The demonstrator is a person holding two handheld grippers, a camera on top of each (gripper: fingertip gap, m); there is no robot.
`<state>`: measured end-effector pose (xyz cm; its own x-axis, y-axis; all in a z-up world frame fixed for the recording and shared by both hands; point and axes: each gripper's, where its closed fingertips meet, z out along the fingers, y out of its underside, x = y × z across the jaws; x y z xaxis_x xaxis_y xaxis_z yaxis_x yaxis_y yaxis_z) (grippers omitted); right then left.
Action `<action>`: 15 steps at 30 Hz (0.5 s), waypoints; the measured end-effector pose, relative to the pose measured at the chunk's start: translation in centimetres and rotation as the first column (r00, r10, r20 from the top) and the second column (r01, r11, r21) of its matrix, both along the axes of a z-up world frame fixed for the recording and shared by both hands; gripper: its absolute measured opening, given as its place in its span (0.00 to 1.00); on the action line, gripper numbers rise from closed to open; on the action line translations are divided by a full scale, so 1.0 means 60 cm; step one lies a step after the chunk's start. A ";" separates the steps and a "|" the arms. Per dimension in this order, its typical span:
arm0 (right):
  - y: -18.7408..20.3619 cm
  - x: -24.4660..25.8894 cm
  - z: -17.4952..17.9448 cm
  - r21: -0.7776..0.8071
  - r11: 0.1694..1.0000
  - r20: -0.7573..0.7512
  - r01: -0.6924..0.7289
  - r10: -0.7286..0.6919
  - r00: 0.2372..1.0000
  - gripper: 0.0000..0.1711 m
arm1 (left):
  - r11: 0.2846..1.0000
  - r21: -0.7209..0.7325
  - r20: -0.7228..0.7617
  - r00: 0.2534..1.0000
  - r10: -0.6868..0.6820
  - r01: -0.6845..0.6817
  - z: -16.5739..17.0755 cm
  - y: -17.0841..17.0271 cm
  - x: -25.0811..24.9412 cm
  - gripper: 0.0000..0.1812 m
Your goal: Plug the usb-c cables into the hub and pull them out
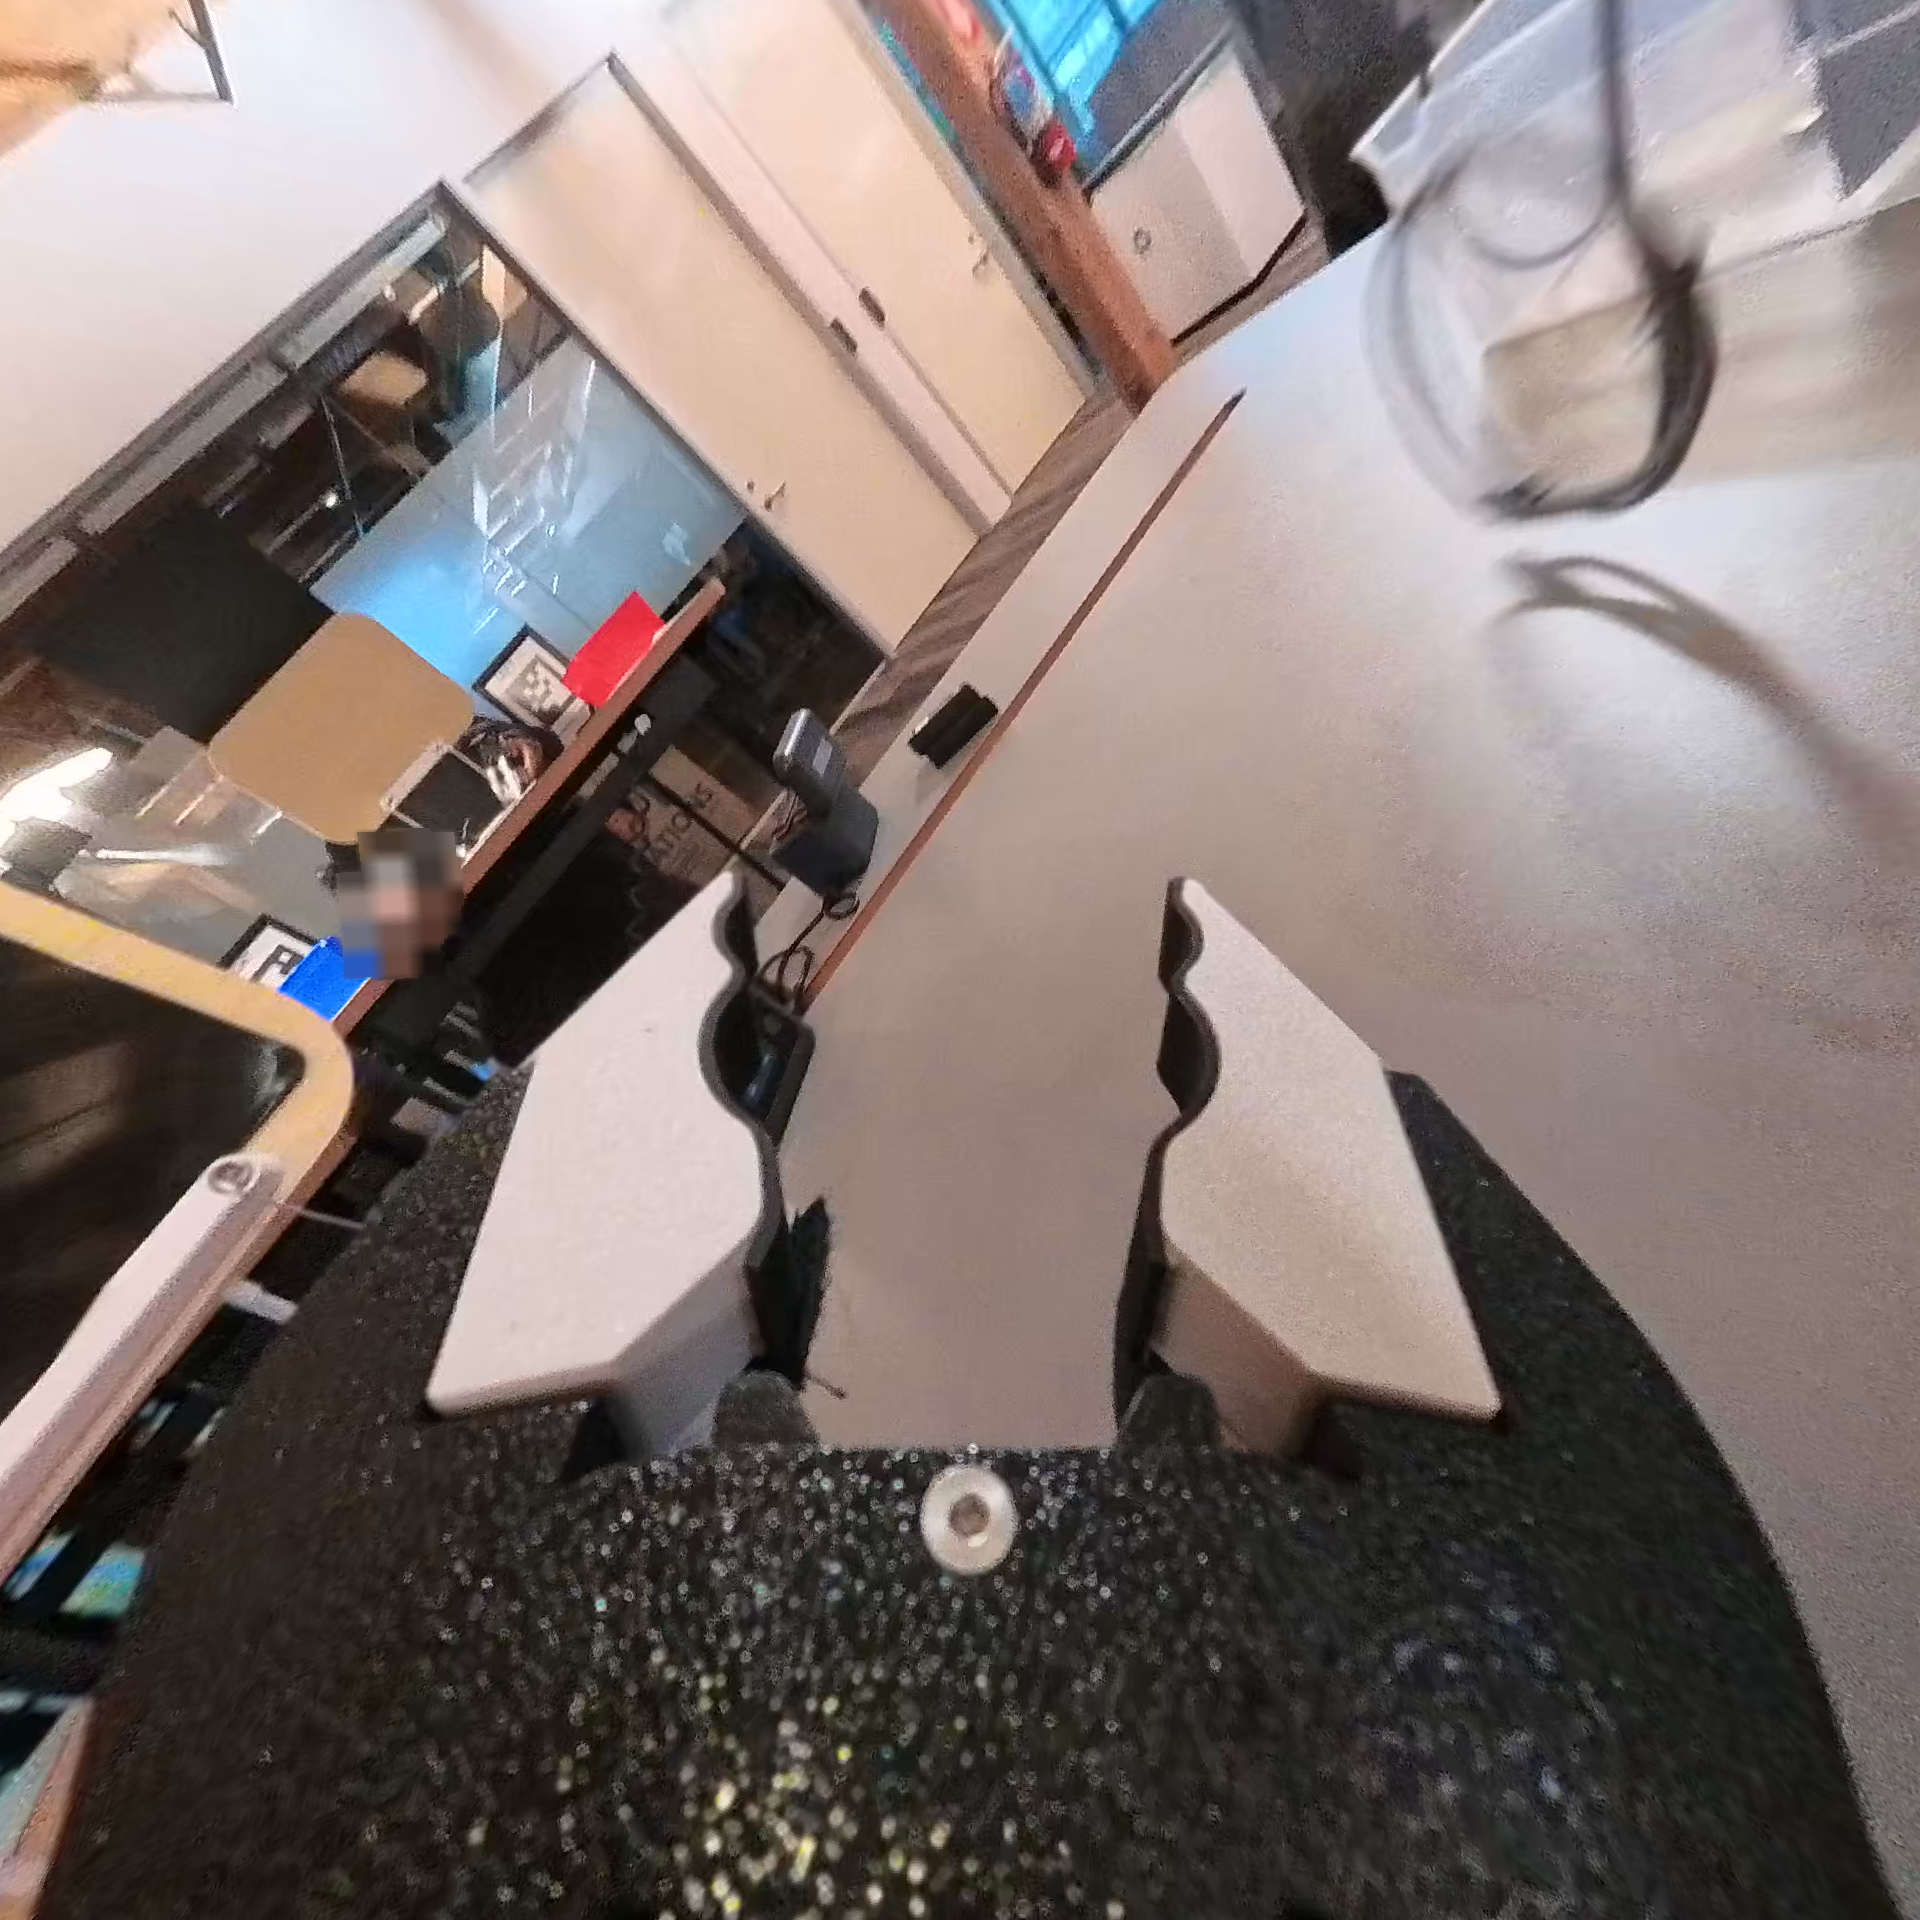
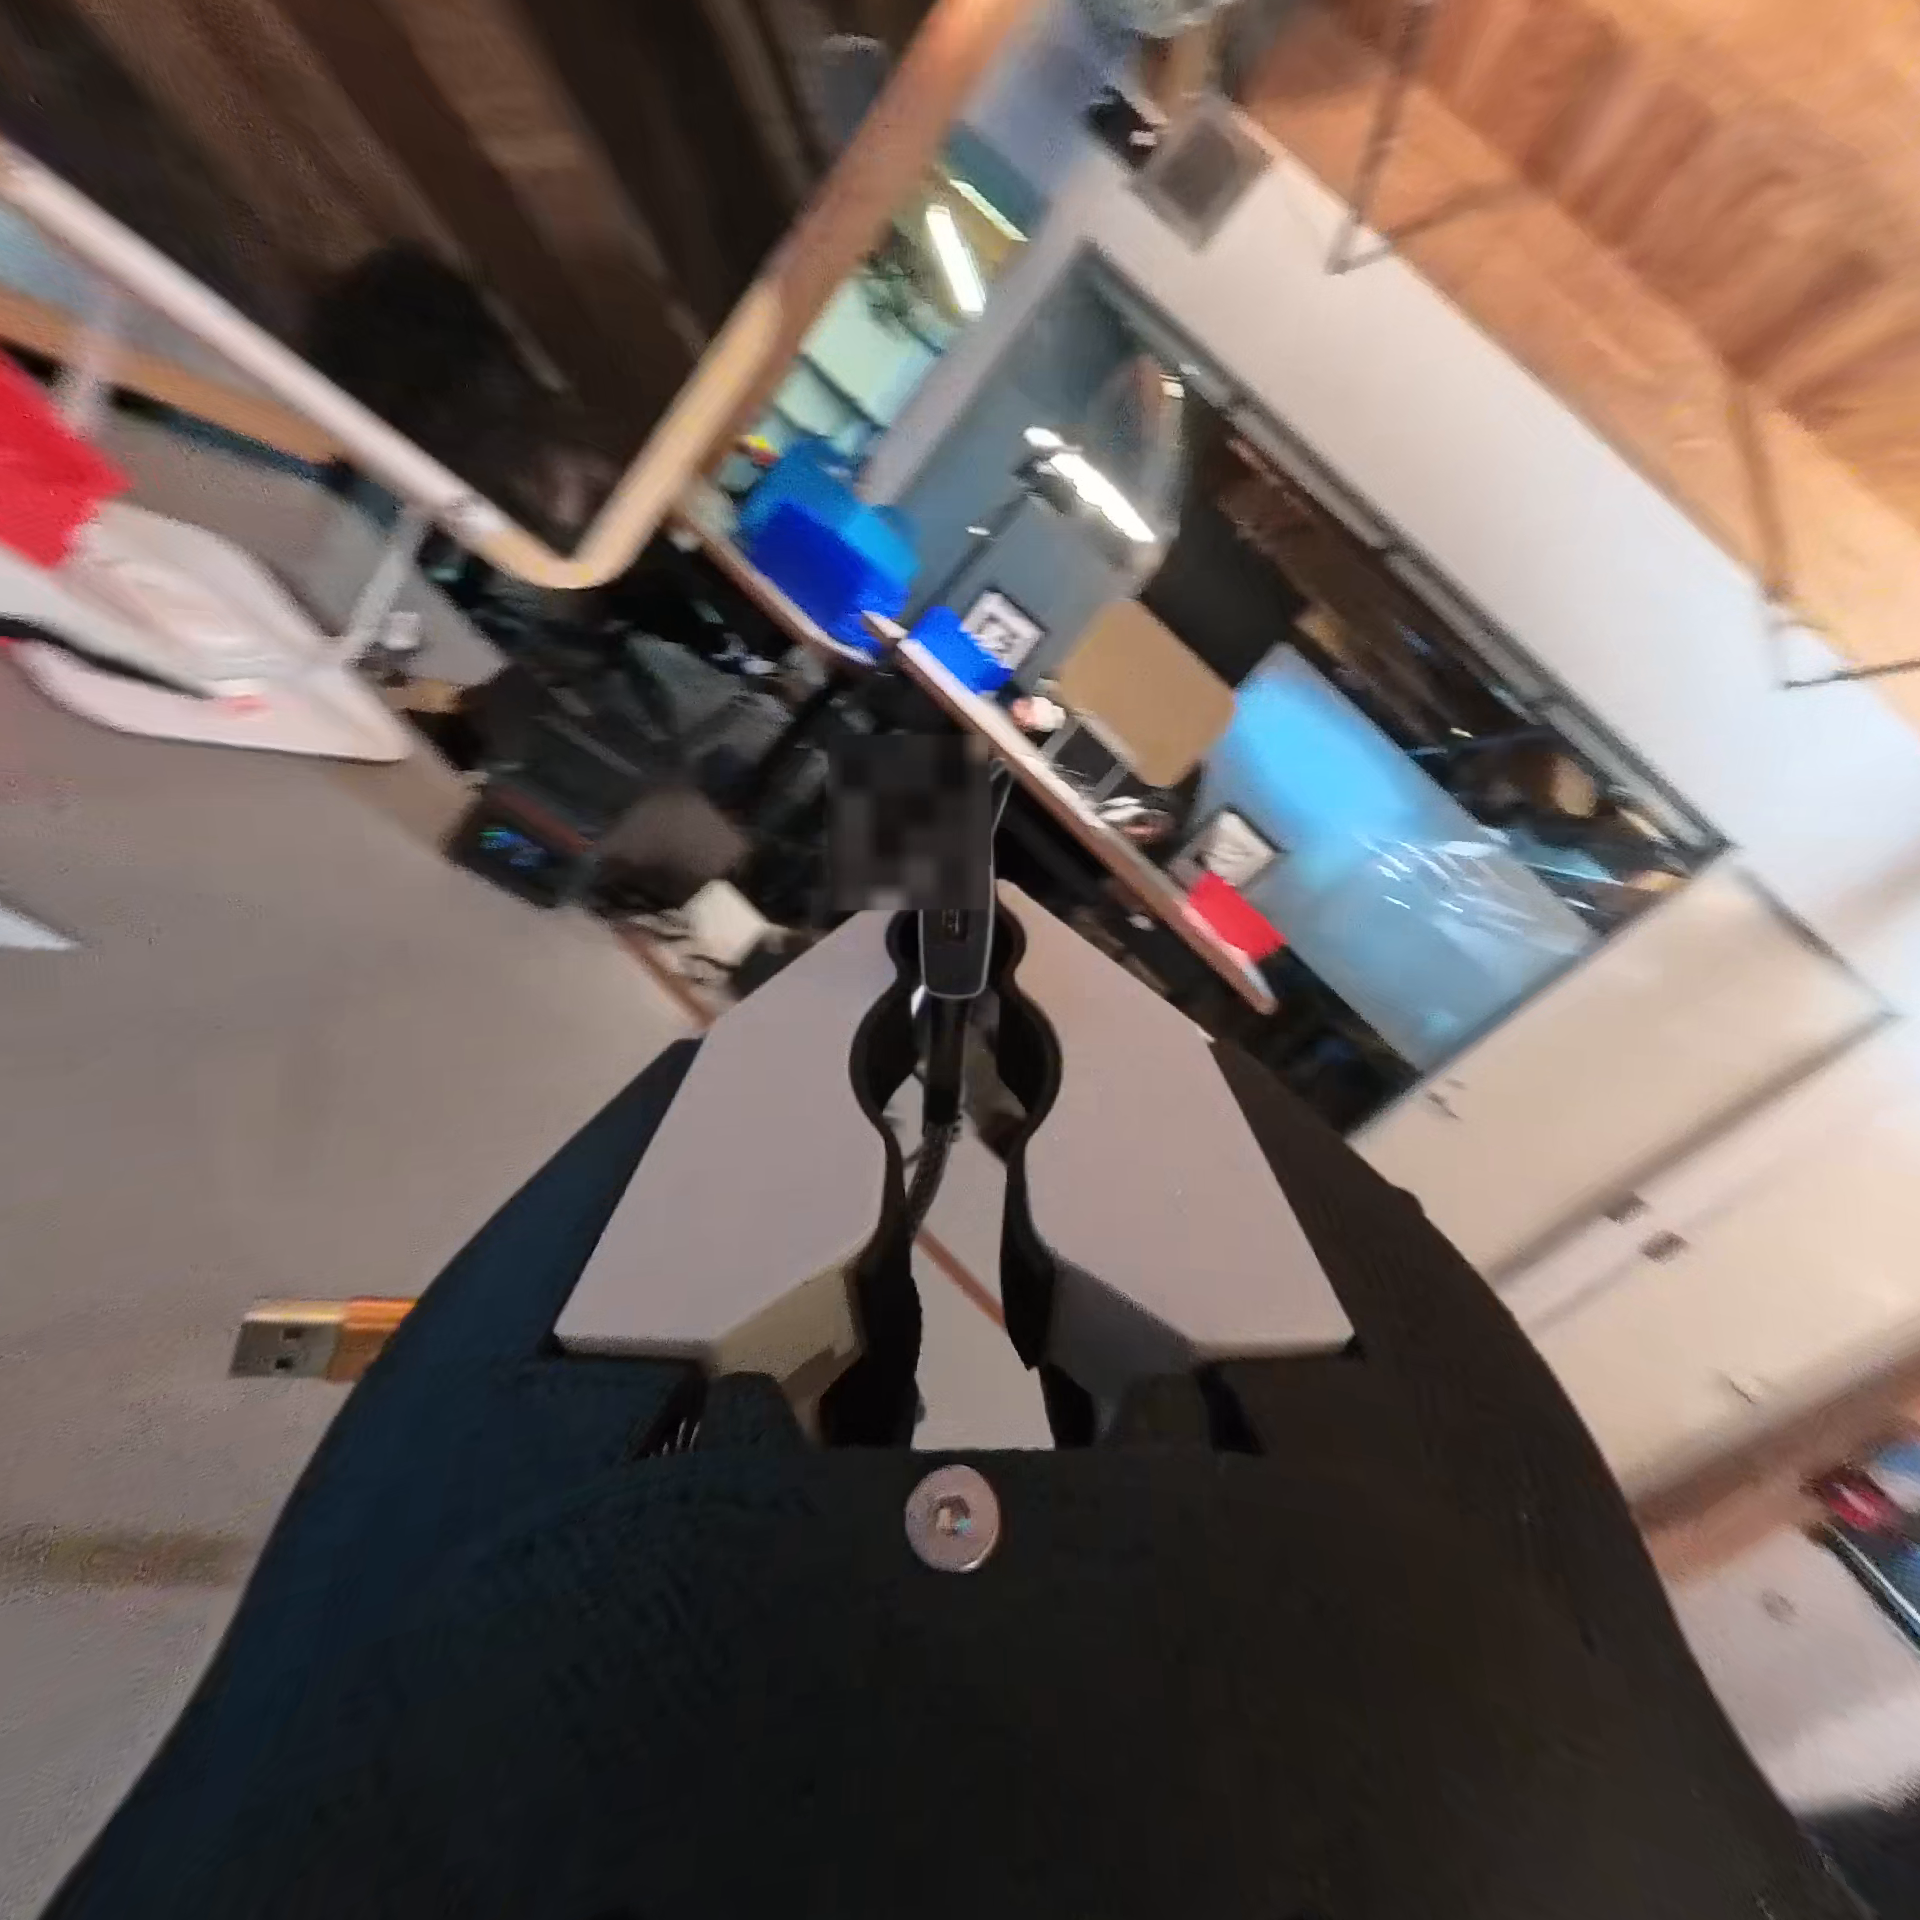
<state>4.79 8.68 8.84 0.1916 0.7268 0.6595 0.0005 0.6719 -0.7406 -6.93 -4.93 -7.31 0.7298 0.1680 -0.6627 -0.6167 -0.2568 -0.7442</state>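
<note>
- Over the pale grey table [image 1: 1403, 935], the left gripper [image 1: 961, 914] hangs tilted, its two grey fingers [image 1: 623, 1143] spread wide with bare tabletop showing between them and nothing in their hold.
- Beyond the left gripper, toward the table's far right corner, blurred loops of dark cable [image 1: 1652, 416] lie on the table beside a pale box [image 1: 1621, 135]; the blur hides what the loops join to.
- Past the left gripper's left finger, beyond the table's wooden edge, a dark device [image 1: 826, 810] stands on a neighbouring surface.
- In the right wrist view, the right gripper [image 2: 951, 940] is nearly closed at its tips, which pinch the dark hub [image 2: 951, 951] by its near end.
- A braided black lead [image 2: 930, 1153] runs back from the hub between the right gripper's fingers [image 2: 769, 1143], toward the camera.
- Left of the right gripper's body, low over the table [image 2: 260, 1039], a metal usb plug with an orange collar [image 2: 312, 1342] sticks out sideways; whether it rests on the table is not clear.
</note>
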 end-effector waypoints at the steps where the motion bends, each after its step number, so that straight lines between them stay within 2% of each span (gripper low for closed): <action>1: 0.031 0.029 0.031 -0.008 0.999 -0.029 0.039 -0.039 0.999 0.04 | 1.000 -0.014 -0.008 1.000 0.021 -0.021 -0.005 0.000 -0.006 0.42; 4: 0.124 0.093 0.102 -0.005 0.993 -0.075 0.120 -0.120 0.990 0.05 | 0.997 -0.063 -0.042 0.998 0.052 -0.055 -0.020 0.003 -0.013 0.41; 8: 0.245 0.128 0.155 -0.012 0.977 -0.064 0.212 -0.212 0.975 0.05 | 0.994 -0.097 -0.089 0.995 0.033 -0.042 -0.033 0.010 -0.003 0.39; 13: 0.319 0.167 0.231 -0.071 0.970 -0.130 0.232 -0.239 0.962 0.05 | 0.989 -0.140 -0.111 0.993 0.029 -0.044 -0.052 0.017 0.000 0.37; 15: 0.344 0.177 0.243 -0.067 0.962 -0.148 0.263 -0.271 0.951 0.05 | 0.988 -0.147 -0.113 0.993 0.024 -0.041 -0.056 0.019 0.001 0.37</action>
<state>15.42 29.35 23.41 0.4795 0.6642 0.5735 0.0583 0.6279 -0.7761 -6.87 -3.82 -10.64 0.6461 0.0843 -0.7586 -0.6827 -0.3807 -0.6237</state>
